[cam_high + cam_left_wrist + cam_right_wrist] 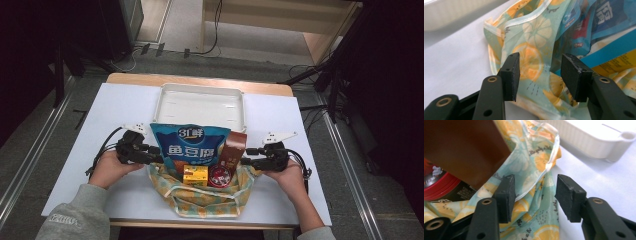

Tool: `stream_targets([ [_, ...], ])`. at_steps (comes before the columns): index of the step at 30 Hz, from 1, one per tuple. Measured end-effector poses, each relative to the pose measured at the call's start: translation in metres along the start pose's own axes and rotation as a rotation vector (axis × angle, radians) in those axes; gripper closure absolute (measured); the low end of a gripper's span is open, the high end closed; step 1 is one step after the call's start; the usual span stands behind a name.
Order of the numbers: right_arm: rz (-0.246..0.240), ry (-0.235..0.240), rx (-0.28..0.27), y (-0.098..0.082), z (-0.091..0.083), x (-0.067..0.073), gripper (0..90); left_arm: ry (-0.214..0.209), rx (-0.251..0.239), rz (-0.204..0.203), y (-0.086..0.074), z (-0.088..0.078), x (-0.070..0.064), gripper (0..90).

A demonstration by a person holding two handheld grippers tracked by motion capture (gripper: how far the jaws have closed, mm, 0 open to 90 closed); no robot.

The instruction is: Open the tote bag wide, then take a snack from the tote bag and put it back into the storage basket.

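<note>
A soft cloth bag [202, 197] with yellow lemon slices on pale green lies open on the white table [125, 105], just in front of a hard white plastic tray [200, 106]. Inside it are a shiny blue snack pouch [192, 145], a brown packet [232, 149], a small yellow box [195, 175] and a round red tin [220, 176]. The left hand-held gripper [540, 75] and the right hand-held gripper [534, 196] sit at the bag's two sides, each with its black jaws spread wide around the floppy edge of the cloth, not squeezing it.
</note>
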State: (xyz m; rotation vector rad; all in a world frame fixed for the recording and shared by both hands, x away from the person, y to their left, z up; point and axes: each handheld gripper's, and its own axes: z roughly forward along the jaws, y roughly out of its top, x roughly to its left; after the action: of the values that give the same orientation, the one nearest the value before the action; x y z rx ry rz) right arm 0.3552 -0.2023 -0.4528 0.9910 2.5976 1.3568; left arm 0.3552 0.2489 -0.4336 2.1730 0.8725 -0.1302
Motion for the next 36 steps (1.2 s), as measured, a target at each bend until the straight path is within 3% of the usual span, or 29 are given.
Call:
stream_targets([
  [13,0.055,-0.016,-0.032,0.000,-0.008,-0.007,46.4,0.010,-0.013,-0.002,-0.001,-0.015,0.000,46.9],
  [21,0.047,-0.034,-0.023,0.001,-0.008,-0.008,46.0,0.017,-0.003,-0.004,-0.004,-0.025,0.001,46.2],
  [36,0.040,-0.045,-0.008,0.001,-0.007,-0.007,45.4,-0.007,-0.010,0.055,-0.001,-0.043,-0.016,45.8],
])
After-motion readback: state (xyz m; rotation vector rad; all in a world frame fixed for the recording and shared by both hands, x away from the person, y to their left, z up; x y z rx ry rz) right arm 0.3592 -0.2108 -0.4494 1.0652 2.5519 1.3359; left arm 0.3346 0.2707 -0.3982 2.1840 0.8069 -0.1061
